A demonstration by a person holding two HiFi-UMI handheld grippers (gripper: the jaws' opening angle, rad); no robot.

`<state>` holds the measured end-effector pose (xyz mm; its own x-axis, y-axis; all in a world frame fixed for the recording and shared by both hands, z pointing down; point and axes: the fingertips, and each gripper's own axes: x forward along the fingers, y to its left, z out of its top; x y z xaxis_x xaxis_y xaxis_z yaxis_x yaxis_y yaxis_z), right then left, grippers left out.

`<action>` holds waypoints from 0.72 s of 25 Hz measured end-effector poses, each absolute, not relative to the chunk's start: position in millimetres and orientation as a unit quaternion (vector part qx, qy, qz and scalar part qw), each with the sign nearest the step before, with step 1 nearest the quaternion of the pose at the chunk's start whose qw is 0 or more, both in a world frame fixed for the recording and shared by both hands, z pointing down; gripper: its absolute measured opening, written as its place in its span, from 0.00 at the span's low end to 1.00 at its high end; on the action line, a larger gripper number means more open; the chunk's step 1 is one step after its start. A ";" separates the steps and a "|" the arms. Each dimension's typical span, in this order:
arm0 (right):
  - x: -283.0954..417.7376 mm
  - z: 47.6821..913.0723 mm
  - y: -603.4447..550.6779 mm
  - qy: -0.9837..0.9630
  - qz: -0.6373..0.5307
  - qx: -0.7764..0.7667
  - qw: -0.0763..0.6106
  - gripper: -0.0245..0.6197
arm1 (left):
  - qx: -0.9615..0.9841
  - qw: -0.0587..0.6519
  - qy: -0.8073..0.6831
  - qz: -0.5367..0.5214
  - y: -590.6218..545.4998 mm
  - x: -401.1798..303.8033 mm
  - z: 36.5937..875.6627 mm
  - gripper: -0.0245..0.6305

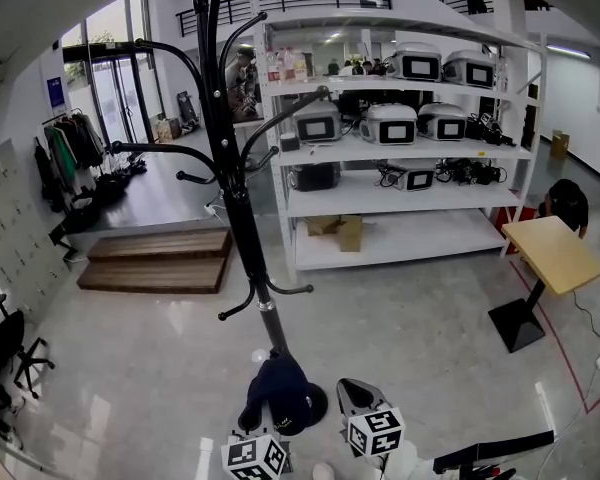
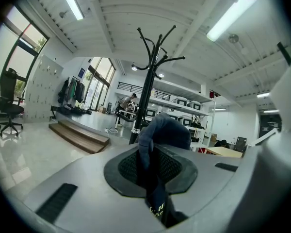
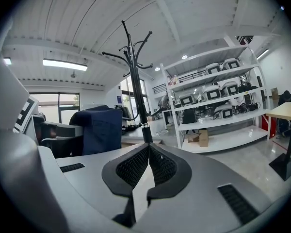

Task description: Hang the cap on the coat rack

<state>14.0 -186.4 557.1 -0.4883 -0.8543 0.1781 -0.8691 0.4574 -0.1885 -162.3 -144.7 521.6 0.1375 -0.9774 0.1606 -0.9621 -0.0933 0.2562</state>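
Observation:
A tall black coat rack with curved hooks stands on the pale floor straight ahead, and its round base is partly hidden by the cap. The navy cap hangs in front of that base, and my left gripper is shut on it. In the left gripper view the cap's fabric is pinched between the pads, with the coat rack beyond it. My right gripper is beside the cap, to its right. Its jaws are shut on nothing, and this view shows the cap at left and the coat rack ahead.
White shelving loaded with machines stands behind the rack. A wooden table on a black foot is at right, a low wooden step at left, office chairs at far left. One person crouches by the shelving.

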 end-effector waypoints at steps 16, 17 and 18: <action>-4.8 557.7 -254.3 -0.850 0.128 0.510 0.030 0.06 | 0.760 0.126 -0.636 -0.038 -212.0 -167.7 510.2 0.08; -4.5 559.2 -256.9 -0.849 0.130 0.511 0.029 0.06 | 0.761 0.124 -0.636 -0.037 -215.1 -167.3 509.6 0.08; -4.1 560.5 -259.6 -0.849 0.133 0.511 0.029 0.06 | 0.762 0.120 -0.636 -0.037 -218.5 -167.2 508.5 0.08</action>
